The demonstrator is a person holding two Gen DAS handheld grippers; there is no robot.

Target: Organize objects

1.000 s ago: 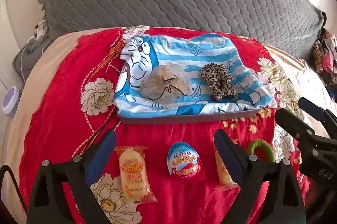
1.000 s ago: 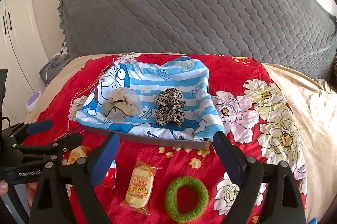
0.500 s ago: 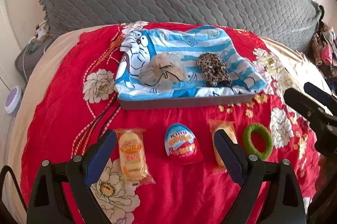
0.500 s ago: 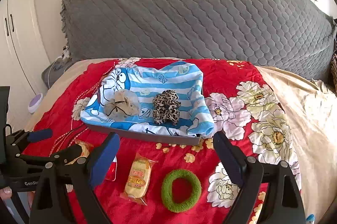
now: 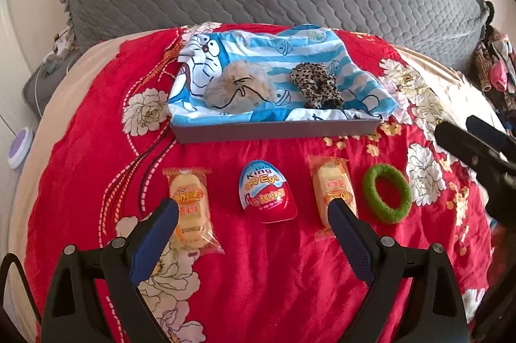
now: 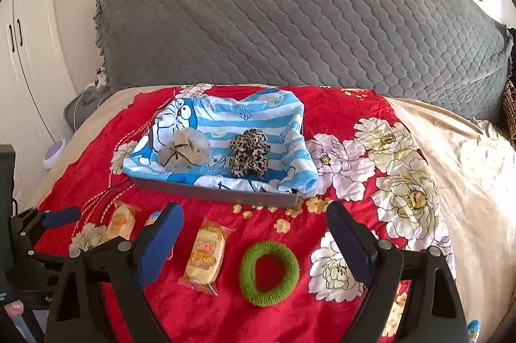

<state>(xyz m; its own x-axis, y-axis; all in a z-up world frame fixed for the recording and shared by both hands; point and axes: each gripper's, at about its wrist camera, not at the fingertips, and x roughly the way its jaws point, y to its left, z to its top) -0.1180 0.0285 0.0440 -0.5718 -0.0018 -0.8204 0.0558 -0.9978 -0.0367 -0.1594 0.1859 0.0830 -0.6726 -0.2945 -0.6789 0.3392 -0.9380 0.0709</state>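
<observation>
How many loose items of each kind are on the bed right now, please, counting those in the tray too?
Hair scrunchies: 3 — green on the bedspread, beige and leopard-print in the tray
Wrapped snack cakes: 2 — and
Chocolate egg: 1
Total: 6

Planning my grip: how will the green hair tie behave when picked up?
The green hair tie looks fuzzy and soft, so it probably squashes and flops. It likely weighs very little. Lying flat on the red blanket, it seems unlikely to roll.
</observation>
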